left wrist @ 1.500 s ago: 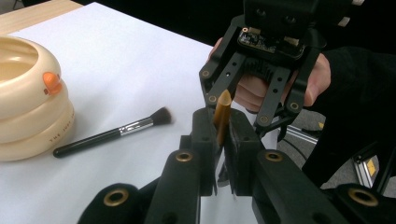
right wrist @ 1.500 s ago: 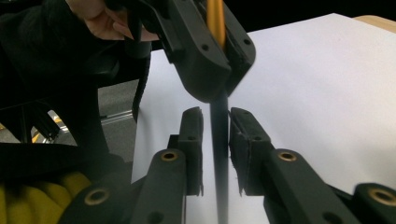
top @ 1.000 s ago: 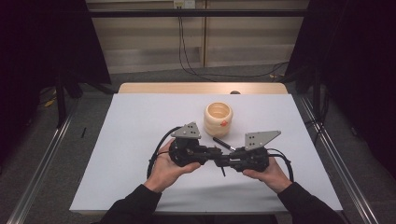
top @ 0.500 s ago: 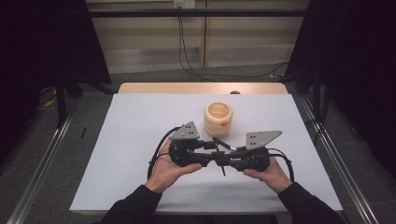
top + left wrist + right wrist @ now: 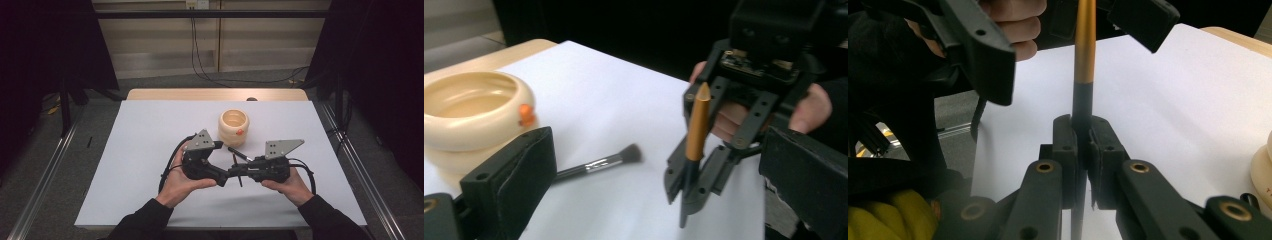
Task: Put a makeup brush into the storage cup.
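Note:
My right gripper (image 5: 1080, 135) is shut on the black lower part of a thin brush handle (image 5: 1084, 50) whose upper part is gold. In the left gripper view that handle (image 5: 697, 125) stands nearly upright in the right gripper (image 5: 691, 180). My left gripper (image 5: 659, 155) faces it, and its jaws have just been opening. They now stand wide apart on either side of the gold end without touching it. In the high view both grippers, left (image 5: 225, 177) and right (image 5: 241, 172), meet tip to tip over the white table. A second brush (image 5: 599, 162) with dark bristles lies flat on the table.
A cream bowl (image 5: 233, 127) with a small orange mark stands just behind the grippers, close to the lying brush (image 5: 239, 154). The white table top (image 5: 145, 150) ends in a wooden strip at the back. Metal rails run along both sides on the floor.
The left gripper's jaws have spread apart off the gold end of the handle. Both hands have stayed where they were, and the right gripper keeps its hold.

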Available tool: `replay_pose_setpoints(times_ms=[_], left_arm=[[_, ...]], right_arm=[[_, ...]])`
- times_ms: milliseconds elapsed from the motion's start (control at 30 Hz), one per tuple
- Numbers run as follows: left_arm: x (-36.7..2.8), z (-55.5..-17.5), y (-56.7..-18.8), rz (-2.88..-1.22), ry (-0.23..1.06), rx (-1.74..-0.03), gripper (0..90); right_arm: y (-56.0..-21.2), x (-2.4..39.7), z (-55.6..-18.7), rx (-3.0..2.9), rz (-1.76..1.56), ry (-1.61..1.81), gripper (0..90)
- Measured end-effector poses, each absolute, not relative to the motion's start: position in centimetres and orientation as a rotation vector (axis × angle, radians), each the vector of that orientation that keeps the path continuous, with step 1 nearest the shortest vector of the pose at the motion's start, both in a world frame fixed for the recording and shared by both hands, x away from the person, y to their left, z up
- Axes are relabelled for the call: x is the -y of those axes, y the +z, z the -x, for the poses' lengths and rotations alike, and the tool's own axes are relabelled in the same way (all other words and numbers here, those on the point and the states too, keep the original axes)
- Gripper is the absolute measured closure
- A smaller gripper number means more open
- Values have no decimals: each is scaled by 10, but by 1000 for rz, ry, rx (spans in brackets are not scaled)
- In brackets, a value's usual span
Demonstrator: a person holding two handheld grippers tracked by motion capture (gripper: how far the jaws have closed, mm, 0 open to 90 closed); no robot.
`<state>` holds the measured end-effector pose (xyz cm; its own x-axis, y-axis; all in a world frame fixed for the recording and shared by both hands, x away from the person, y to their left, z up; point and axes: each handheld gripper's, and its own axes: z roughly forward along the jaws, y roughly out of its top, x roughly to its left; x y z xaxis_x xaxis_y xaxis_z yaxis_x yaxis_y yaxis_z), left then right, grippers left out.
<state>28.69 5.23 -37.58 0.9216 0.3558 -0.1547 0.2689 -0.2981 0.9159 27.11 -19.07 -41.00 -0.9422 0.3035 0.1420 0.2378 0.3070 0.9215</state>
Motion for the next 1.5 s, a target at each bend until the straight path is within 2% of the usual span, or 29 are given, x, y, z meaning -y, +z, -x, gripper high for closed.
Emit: replay_pose_setpoints(times_ms=[533,667,767,1100,1200,1500], left_arm=[[-79,-283,-379,-1782,267,-534,14],[-85,-279,-382,-1735,245,-538,15],[-90,-273,-385,-1715,303,-563,14],[-116,-268,-397,-1708,346,-567,11],[-121,-266,-400,-1718,399,-566,12],[-142,-257,-412,-1676,391,-572,32]], right_arm=[[-410,193,-272,-2466,-548,1740,837],[-410,195,-272,-2445,-563,1743,837],[-409,195,-271,-2435,-569,1743,837],[-406,199,-273,-2384,-610,1757,837],[-406,199,-273,-2381,-607,1754,837],[-404,205,-276,-2337,-658,1738,837]])
